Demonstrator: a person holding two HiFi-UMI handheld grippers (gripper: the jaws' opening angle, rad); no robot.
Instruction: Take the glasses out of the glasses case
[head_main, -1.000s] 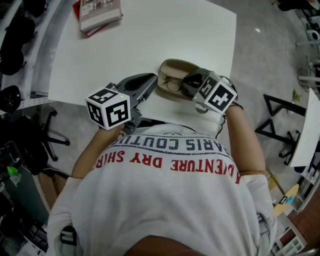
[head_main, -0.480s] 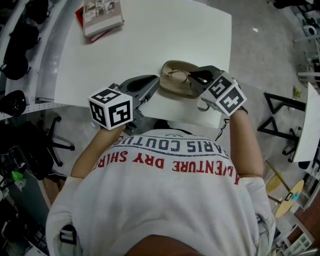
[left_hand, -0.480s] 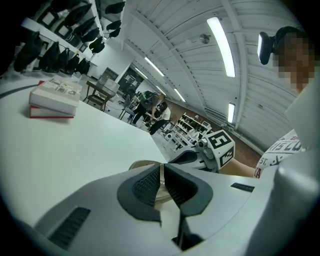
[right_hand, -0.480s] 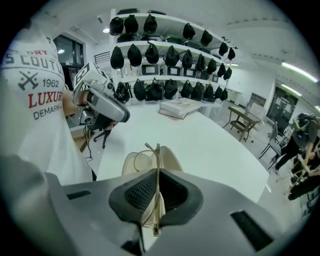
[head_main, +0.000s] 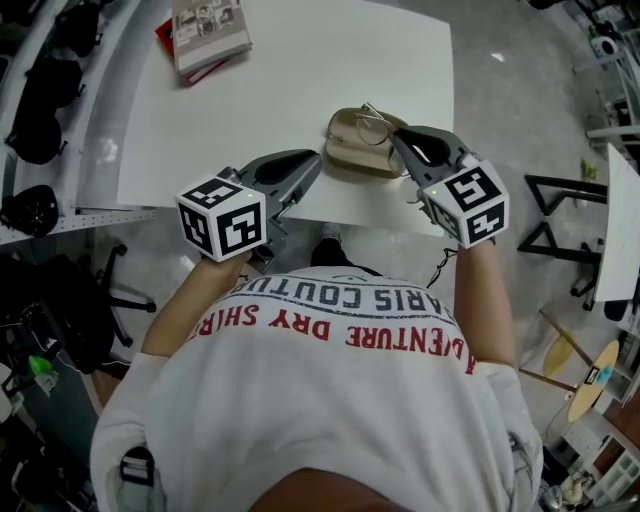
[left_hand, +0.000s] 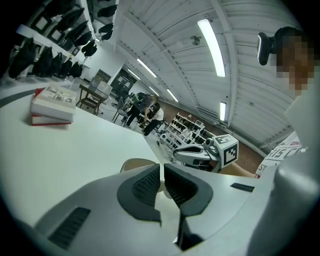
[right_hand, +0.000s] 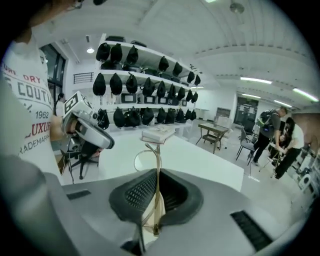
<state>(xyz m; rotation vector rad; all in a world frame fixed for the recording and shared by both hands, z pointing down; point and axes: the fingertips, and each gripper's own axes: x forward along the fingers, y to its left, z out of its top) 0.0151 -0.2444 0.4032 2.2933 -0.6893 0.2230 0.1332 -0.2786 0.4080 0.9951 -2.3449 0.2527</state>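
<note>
**Right gripper** (right_hand: 157, 176): the pads are pressed together on the thin gold wire-framed glasses (right_hand: 156, 152). The wire runs upright between them and one round lens rim stands out past the tips.

**Left gripper** (left_hand: 162, 170): the pads are drawn in to a bare slit with nothing between them. The tips are just beside the left end of the tan oval glasses case (head_main: 350, 155).

**Case and glasses:** the case lies open near the desk's front edge, towards its right corner. In the head view the glasses sit over the case's far right rim. Contact with the case cannot be determined.

**Other items:** the white rectangular desk (head_main: 300, 80) carries a grey-covered book stacked on a red one (head_main: 208, 32) at its far left corner.
</note>
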